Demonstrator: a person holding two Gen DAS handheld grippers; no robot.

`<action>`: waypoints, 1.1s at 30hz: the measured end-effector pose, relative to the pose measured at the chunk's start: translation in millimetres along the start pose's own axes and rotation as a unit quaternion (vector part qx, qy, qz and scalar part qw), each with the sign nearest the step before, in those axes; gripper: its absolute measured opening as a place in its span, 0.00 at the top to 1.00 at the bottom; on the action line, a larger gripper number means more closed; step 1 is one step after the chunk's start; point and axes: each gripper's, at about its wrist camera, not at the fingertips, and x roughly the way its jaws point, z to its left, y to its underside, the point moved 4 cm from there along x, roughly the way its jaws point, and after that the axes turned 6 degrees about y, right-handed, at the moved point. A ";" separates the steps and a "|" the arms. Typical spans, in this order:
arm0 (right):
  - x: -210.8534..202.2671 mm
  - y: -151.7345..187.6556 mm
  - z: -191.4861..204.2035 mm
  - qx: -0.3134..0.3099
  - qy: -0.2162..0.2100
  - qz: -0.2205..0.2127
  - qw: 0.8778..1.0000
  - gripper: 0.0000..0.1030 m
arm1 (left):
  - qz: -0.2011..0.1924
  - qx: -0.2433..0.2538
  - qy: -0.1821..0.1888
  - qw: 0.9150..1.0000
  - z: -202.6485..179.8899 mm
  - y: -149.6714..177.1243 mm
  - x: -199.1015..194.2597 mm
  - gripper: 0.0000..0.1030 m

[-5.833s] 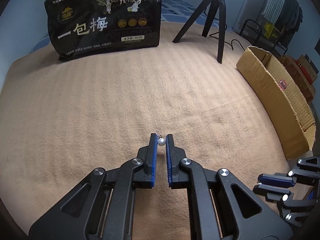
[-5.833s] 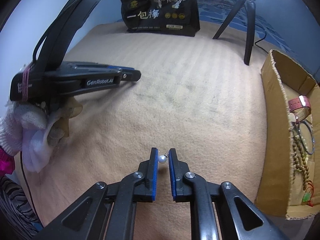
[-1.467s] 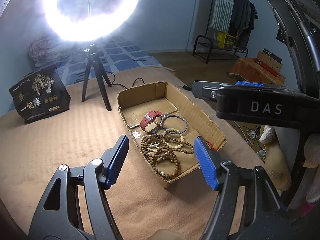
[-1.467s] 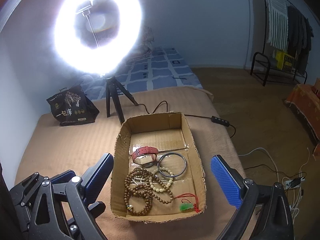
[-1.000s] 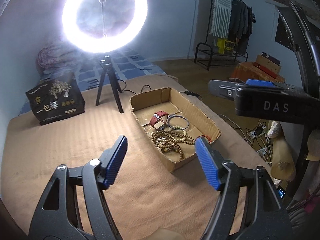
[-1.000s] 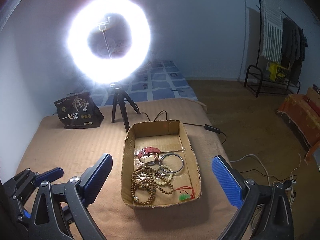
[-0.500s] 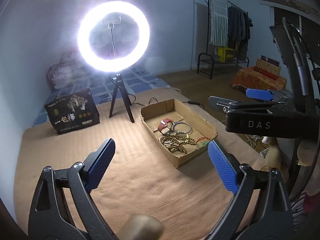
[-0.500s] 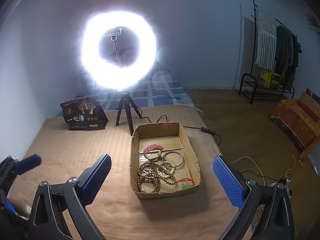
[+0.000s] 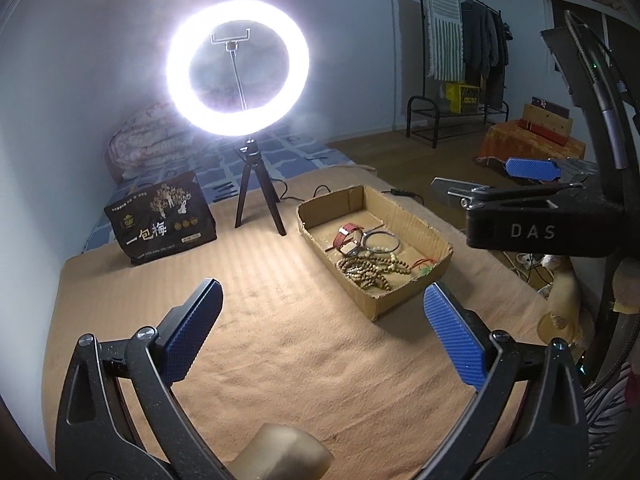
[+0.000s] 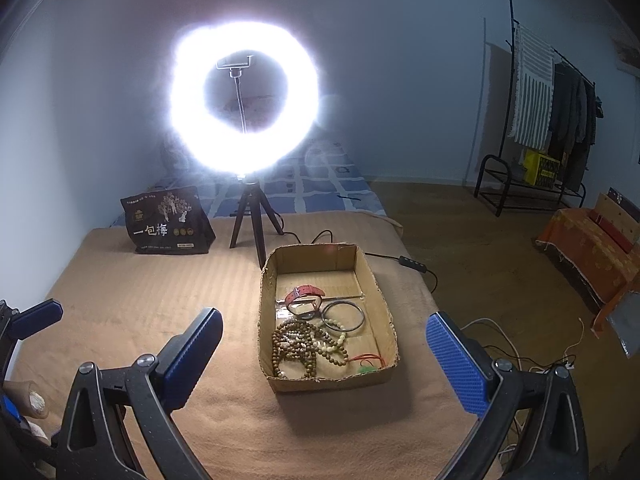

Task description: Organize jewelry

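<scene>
**Surfaces and finishes**

Tan blanket of napped, ribbed cloth; cardboard box, matt with rough torn edges; wooden bead strands, dull brown; bangle of shiny metal; black bag, glossy printed plastic; gripper pads of blue knurled rubber.

One cardboard box can be counted on the bed, with one red-strapped watch, one metal bangle and one green pendant on a red cord in it. The bead strands are tangled, so no count there. One ring light, one black bag, and two claws: left, right.
</scene>
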 end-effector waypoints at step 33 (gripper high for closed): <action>3.6 3.7 2.9 -0.004 -0.004 0.008 1.000 0.00 | 0.012 -0.027 -0.021 0.999 15.7 3.0 -1.9 0.01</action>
